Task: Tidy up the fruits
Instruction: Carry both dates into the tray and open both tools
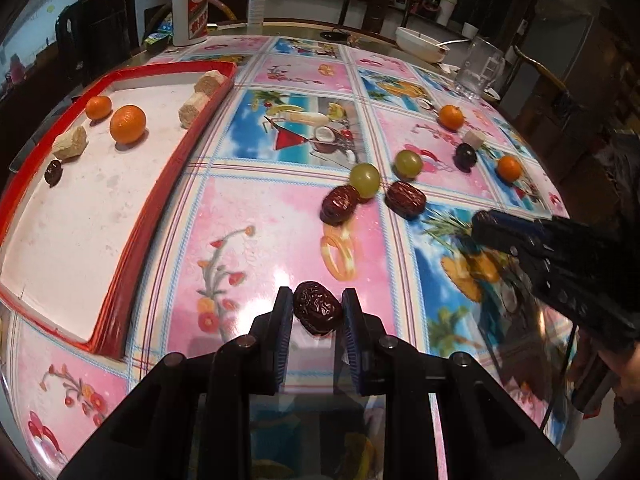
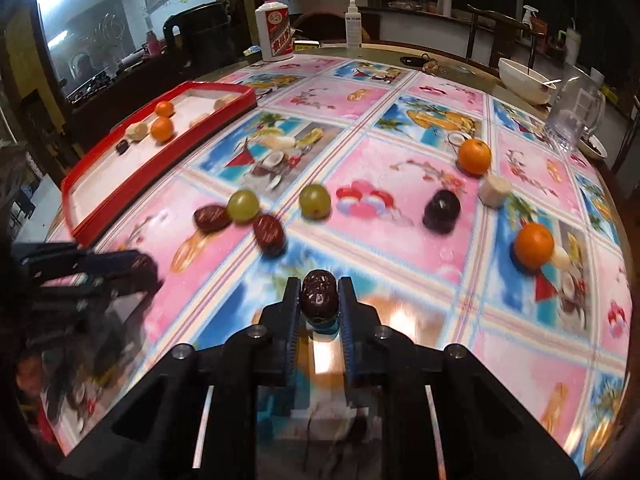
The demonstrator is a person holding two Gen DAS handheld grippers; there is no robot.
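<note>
Red tray (image 1: pixel 168 184) lies far-left on desk | left gripper (image 1: pixel 316 312) jaws clamped on date (image 1: pixel 317 307), nearer tray | right gripper (image 2: pixel 319 294) jaws clamped on second date (image 2: pixel 319 291)

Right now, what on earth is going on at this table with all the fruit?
A person is sorting fruit into a red tray, using a hand-held gripper in each hand. The left hand-held gripper holds a dried red date, and the right hand-held gripper holds another date. The tray already has two oranges, some pale chunks and a dark fruit. Two green grapes, two more dates, a dark plum and two oranges are on the tablecloth.
</note>
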